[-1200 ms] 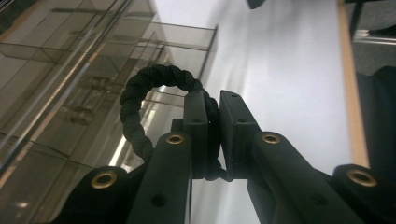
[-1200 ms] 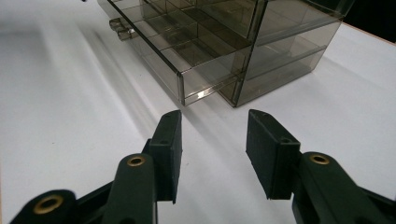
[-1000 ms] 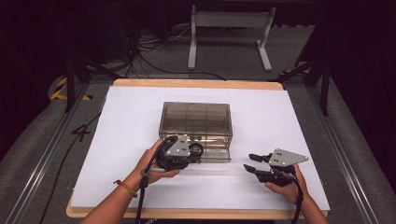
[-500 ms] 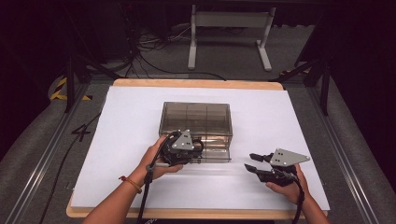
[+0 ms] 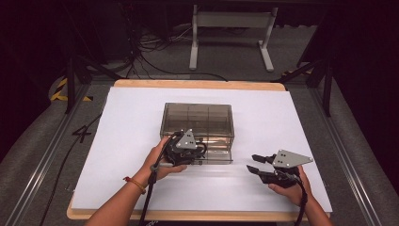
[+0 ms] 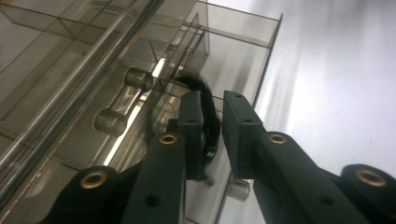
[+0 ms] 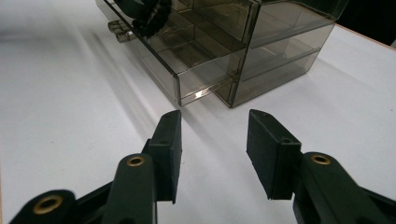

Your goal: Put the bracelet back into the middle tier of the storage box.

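Grey carpet point(image 5: 42, 141) is seen all around, a white metal stand point(image 5: 230, 28) up top, yellow-black tape point(image 5: 63, 89) at the left.

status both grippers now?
left gripper: jaws just opening, black band between them, above the open drawer.
right gripper: open, empty, over the table.

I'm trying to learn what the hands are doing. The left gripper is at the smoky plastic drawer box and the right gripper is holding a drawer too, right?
Not quite. The right gripper holds nothing: in the right gripper view its jaws stand apart over the bare white table, short of the drawer box. The left gripper is at the drawer box, as you said.
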The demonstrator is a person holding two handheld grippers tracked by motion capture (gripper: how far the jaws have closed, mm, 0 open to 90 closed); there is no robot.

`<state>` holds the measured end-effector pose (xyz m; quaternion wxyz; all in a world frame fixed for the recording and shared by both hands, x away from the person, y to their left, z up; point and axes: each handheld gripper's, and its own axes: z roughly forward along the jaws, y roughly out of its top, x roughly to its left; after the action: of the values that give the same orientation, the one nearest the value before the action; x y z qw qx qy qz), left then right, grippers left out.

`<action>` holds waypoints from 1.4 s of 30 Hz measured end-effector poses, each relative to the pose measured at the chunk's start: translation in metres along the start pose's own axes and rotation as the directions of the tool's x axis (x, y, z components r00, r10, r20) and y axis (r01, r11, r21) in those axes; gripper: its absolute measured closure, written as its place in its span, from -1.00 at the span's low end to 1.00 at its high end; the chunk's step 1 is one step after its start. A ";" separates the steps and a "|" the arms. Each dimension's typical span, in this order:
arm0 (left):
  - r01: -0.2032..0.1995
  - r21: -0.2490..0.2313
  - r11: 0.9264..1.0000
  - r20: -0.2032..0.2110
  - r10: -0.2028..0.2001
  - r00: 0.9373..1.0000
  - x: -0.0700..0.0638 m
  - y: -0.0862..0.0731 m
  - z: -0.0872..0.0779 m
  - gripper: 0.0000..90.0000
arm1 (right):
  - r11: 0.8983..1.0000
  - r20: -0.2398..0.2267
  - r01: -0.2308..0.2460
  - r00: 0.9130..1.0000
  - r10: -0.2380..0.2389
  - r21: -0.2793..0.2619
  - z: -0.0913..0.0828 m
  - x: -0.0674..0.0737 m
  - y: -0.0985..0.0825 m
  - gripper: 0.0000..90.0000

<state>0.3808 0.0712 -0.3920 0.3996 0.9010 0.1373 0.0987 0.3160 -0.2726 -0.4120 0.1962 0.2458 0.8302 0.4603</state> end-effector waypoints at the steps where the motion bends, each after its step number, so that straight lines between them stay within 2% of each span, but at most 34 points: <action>1: -0.003 -0.002 1.000 -0.002 0.003 1.000 -0.001 0.000 0.000 0.72 | 1.000 -0.001 0.000 1.000 0.000 -0.002 0.000 0.000 0.000 0.26; 4: -0.003 0.000 1.000 -0.008 0.003 1.000 -0.002 0.000 -0.001 0.68 | 1.000 0.003 -0.002 1.000 0.002 -0.002 -0.001 0.000 0.000 0.26; 9: 0.003 -0.041 0.999 -0.023 -0.004 1.000 -0.002 -0.002 -0.010 0.66 | 1.000 0.002 -0.002 1.000 0.002 -0.001 0.000 0.000 0.000 0.26; 18: 0.009 -0.084 0.996 -0.045 -0.013 0.999 0.001 -0.011 -0.026 0.63 | 1.000 -0.001 0.001 1.000 -0.001 0.005 0.002 0.001 0.000 0.29; 19: 0.012 -0.094 0.995 -0.039 -0.015 0.999 0.001 -0.013 -0.029 0.63 | 1.000 -0.002 0.003 1.000 -0.003 0.005 0.002 0.001 0.000 0.30; 30: -0.012 -0.156 0.988 -0.109 -0.005 0.994 -0.002 -0.029 -0.055 0.62 | 1.000 -0.018 0.005 1.000 -0.005 0.006 0.003 0.003 -0.001 0.46; 33: -0.024 -0.177 0.984 -0.116 0.003 0.993 -0.005 -0.035 -0.062 0.60 | 1.000 -0.016 0.002 1.000 -0.002 0.008 0.004 0.003 0.000 0.48; 42: -0.048 -0.188 0.981 -0.123 0.024 0.992 -0.021 -0.052 -0.077 0.66 | 1.000 -0.008 -0.005 1.000 0.005 0.000 0.003 0.002 0.001 0.66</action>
<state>0.3306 0.1510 -0.3811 0.4733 0.8532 0.1348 0.1729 0.3165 -0.2691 -0.4133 0.1916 0.2459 0.8303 0.4619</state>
